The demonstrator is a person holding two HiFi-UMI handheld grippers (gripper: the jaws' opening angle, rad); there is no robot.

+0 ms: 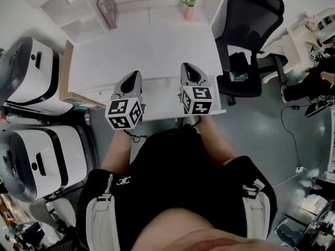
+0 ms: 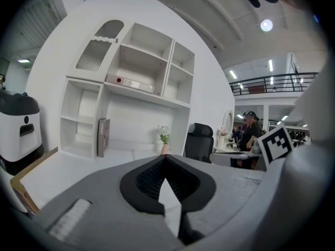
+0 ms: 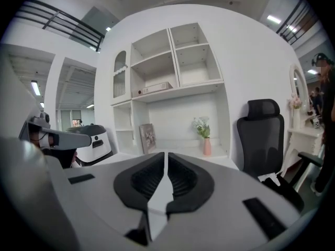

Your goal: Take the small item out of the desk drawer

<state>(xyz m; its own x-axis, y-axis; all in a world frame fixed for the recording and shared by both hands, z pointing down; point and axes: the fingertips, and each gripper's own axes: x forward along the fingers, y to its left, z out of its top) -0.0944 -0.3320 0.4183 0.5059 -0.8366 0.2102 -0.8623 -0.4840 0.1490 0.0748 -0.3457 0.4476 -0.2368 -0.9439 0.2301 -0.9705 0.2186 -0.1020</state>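
Closest in, at 6 o'clock in the head view, the person's black top fills the bottom of the picture. Just beyond it, both tools are held side by side over the near edge of the white desk (image 1: 152,48). The left gripper (image 1: 134,77) sits at 9 o'clock of the pair and the right gripper (image 1: 189,69) at 3 o'clock.

In its own view, the left gripper (image 2: 166,158) is clenched. Its tips meet, with only a wedge of desk showing behind them and nothing caught between. The right gripper (image 3: 165,156) is pressed together too, with just a thin slit and no object in it.

The small item shows in no view, and I cannot make out the desk drawer itself.

Further out, at 9 o'clock, are two white machines (image 1: 31,72) and a cardboard panel (image 1: 67,80) against the desk's side. At 2 o'clock a black office chair (image 1: 246,41) stands beside the desk.

Far back, at 12 o'clock, a pink vase (image 1: 188,10) of flowers stands on the desk. At 11 o'clock a book (image 1: 107,7) leans by the white shelf unit (image 2: 141,77).
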